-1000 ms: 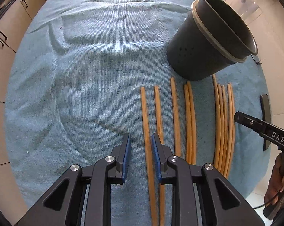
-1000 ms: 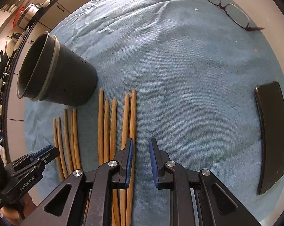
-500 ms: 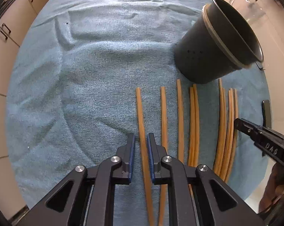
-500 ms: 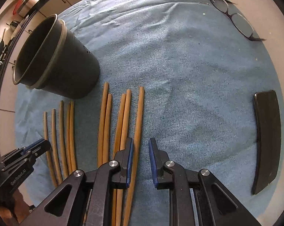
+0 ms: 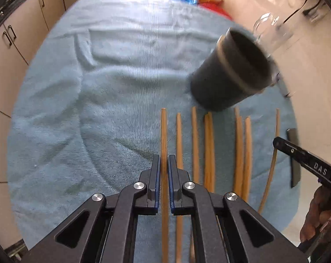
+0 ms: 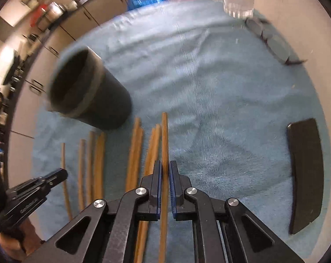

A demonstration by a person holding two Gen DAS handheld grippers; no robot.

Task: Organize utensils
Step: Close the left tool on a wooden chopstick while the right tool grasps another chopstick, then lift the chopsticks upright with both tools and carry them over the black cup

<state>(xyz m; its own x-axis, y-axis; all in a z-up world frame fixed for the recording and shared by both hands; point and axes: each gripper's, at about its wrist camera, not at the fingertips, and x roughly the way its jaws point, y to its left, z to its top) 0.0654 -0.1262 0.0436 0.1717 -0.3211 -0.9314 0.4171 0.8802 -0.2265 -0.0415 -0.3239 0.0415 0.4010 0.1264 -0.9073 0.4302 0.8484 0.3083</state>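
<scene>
The left gripper (image 5: 164, 164) has its blue pads pressed on the leftmost chopstick (image 5: 164, 135) of the row, which runs straight out between the jaws toward the far edge of the blue towel (image 5: 112, 70); the right gripper (image 6: 164, 171) is likewise clamped on the rightmost chopstick (image 6: 164, 140), the stick passing between its pads and back under the body of the tool; the remaining chopsticks (image 5: 209, 149) lie side by side on the towel between the two held ones, roughly parallel, some touching in pairs, their far tips just short of the dark utensil holder (image 5: 233, 74); the holder stands upright on the towel beyond the row, nearer the towel's right edge in the left wrist view, its mouth open and a pale band around it below the rim; a clear glass jug (image 5: 272, 32) stands just behind the holder, blurred; a flat black case (image 6: 305, 171) lies near the towel's right edge, well apart from the sticks; a pair of glasses (image 6: 272, 43) rests at the far right corner of the towel; in each wrist view the other gripper shows at the side edge, with part of a hand behind it; cabinets (image 5: 9, 43) run beyond the towel's left edge.
</scene>
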